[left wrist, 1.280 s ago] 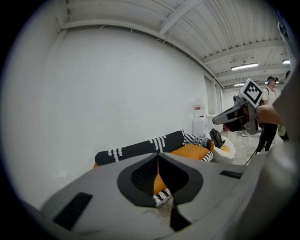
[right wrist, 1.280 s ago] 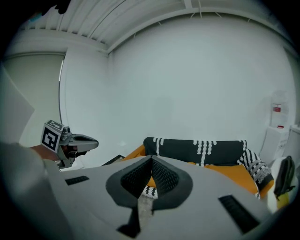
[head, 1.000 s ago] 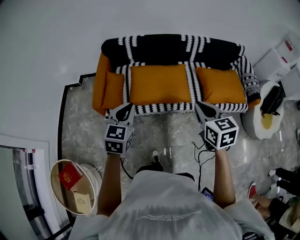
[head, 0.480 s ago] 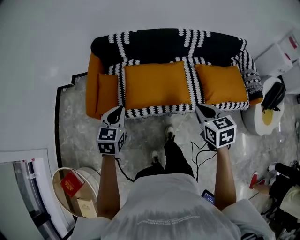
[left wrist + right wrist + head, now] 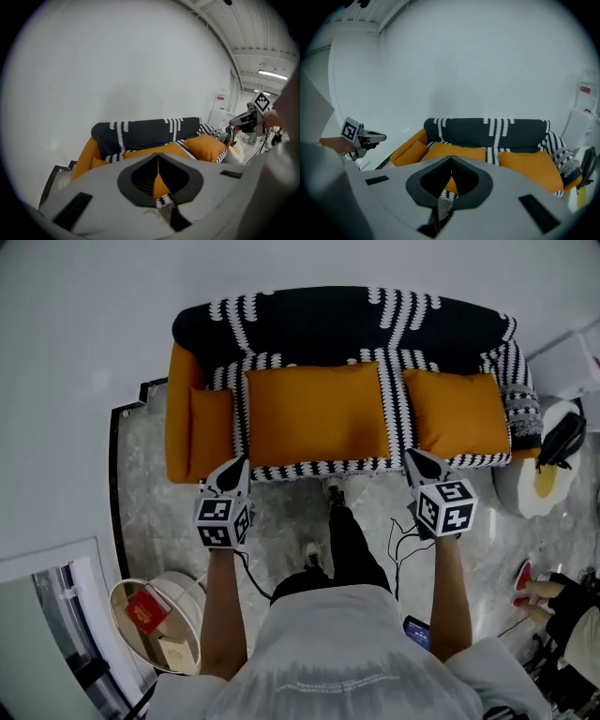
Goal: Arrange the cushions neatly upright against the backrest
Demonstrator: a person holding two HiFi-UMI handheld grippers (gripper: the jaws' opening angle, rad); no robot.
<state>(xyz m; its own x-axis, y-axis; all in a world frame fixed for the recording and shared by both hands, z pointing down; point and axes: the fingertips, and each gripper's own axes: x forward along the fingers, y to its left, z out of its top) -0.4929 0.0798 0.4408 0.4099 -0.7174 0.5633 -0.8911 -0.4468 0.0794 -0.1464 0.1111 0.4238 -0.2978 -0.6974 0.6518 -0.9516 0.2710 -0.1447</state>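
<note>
A sofa (image 5: 337,320) with orange arms carries a black-and-white patterned throw. Three orange cushions rest on its seat: a small one (image 5: 211,423) by the left arm, a large one (image 5: 317,413) in the middle and one (image 5: 457,415) at the right. They lie low on the seat rather than upright. My left gripper (image 5: 232,474) hangs in front of the seat's left front edge, shut and holding nothing. In front of the right cushion, my right gripper (image 5: 420,465) is likewise shut and holding nothing. Neither touches the sofa. The right gripper view also takes in the backrest (image 5: 487,131).
A round white basket (image 5: 122,589) with a red book and a box stands on the marble floor at the lower left. A white round stand (image 5: 548,486) with a black bag sits right of the sofa. Cables (image 5: 398,540) trail on the floor, and another person's feet (image 5: 539,589) show at the right.
The person has stepped closer to the sofa with one foot forward. The sofa now sits larger in the head view. Both grippers stayed shut and came nearer its front edge.
</note>
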